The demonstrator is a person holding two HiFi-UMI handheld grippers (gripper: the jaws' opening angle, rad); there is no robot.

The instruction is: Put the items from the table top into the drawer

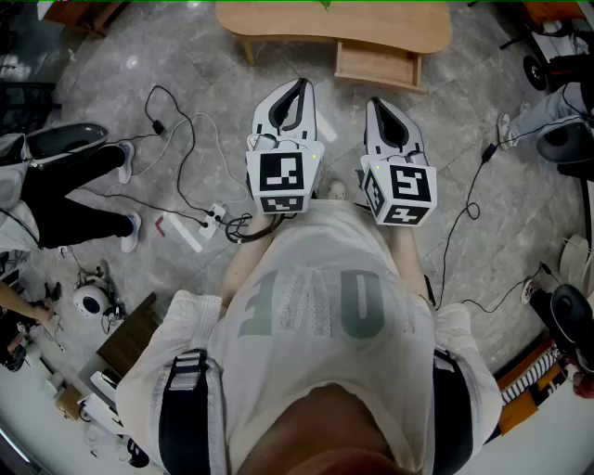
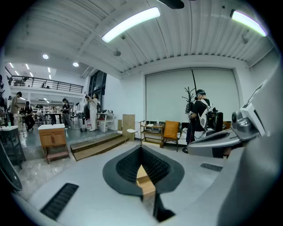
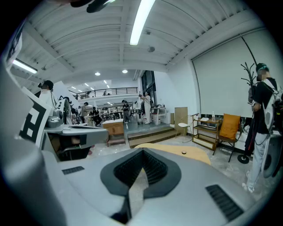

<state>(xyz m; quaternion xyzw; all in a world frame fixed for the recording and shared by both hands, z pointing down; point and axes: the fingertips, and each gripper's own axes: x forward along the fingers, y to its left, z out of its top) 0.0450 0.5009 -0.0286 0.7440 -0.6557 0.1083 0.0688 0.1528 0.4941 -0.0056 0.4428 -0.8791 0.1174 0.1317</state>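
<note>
Bright, even light from ceiling strip lights (image 2: 131, 24); sharp pictures, strong fisheye bending and dark vignetting at edges.

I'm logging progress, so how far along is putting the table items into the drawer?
Done: the drawer under the wooden table already stands pulled out. In hand: nothing; the left gripper and right gripper are both shut and empty, short of the table. Left: a small dark item lies on the table top; what the drawer holds is too small to tell.

Your drawer (image 1: 377, 67) stands open ahead of you.
It juts, pale wood, from under the low table (image 1: 334, 26); a small dark item (image 3: 184, 152) lies on top.
</note>
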